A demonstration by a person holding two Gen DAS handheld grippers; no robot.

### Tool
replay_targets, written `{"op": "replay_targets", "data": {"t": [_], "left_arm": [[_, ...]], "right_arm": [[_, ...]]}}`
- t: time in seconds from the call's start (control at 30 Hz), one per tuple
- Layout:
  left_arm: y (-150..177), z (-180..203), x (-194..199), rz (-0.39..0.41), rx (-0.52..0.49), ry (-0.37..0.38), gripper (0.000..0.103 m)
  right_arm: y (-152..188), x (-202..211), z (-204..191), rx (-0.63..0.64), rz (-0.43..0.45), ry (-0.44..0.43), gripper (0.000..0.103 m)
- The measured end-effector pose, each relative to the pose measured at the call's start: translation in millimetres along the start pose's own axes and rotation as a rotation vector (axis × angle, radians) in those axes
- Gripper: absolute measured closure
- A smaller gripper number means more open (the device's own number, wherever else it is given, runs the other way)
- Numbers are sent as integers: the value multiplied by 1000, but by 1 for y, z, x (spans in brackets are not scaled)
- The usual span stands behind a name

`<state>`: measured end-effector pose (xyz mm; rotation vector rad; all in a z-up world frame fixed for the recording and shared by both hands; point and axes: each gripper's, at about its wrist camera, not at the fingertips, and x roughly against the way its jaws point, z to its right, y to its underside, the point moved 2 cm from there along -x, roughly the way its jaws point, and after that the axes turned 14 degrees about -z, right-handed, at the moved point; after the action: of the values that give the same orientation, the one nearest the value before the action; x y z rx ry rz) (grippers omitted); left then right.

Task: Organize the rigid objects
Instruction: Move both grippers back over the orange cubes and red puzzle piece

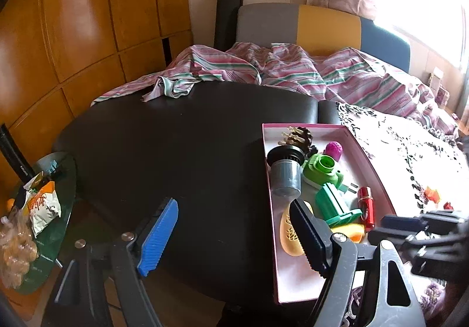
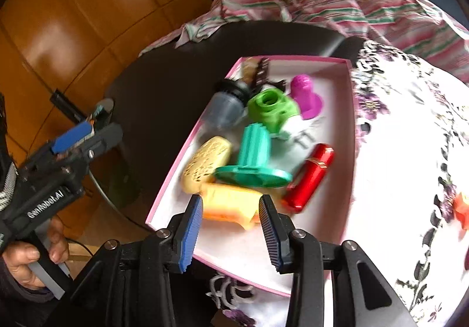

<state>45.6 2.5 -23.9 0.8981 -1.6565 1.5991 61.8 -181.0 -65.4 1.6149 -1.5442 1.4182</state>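
Dark table [image 1: 176,151] w/ pink box [image 2: 353,98] – yellow piece [image 2: 231,204] btwn parted right gripper [image 2: 231,236] fingers

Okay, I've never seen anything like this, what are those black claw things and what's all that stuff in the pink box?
Those claws are two hand-held grippers, each worked by a person and carrying its own camera that looks along its fingers. One picture comes from the left gripper, the other from the right gripper. In the right view you can see a hand holding the left tool. A pink box sits on a dark table, partly over a flowered cloth. Inside lie a red tube, a teal spool, a green part, a purple piece, a grey cup and a yellow block. Both grippers are open and hold nothing.
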Motion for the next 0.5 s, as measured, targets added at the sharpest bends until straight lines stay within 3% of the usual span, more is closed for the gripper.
{"op": "replay_targets", "data": {"t": [0.23,0.5], "left_arm": [[1,12,-3,-9,-40,11,24],[-1,31,-4,-17,-84,38,24]], "right_arm": [[8,36,38,-90,52,72,63],[25,77,109,-244,96,200,63]]}}
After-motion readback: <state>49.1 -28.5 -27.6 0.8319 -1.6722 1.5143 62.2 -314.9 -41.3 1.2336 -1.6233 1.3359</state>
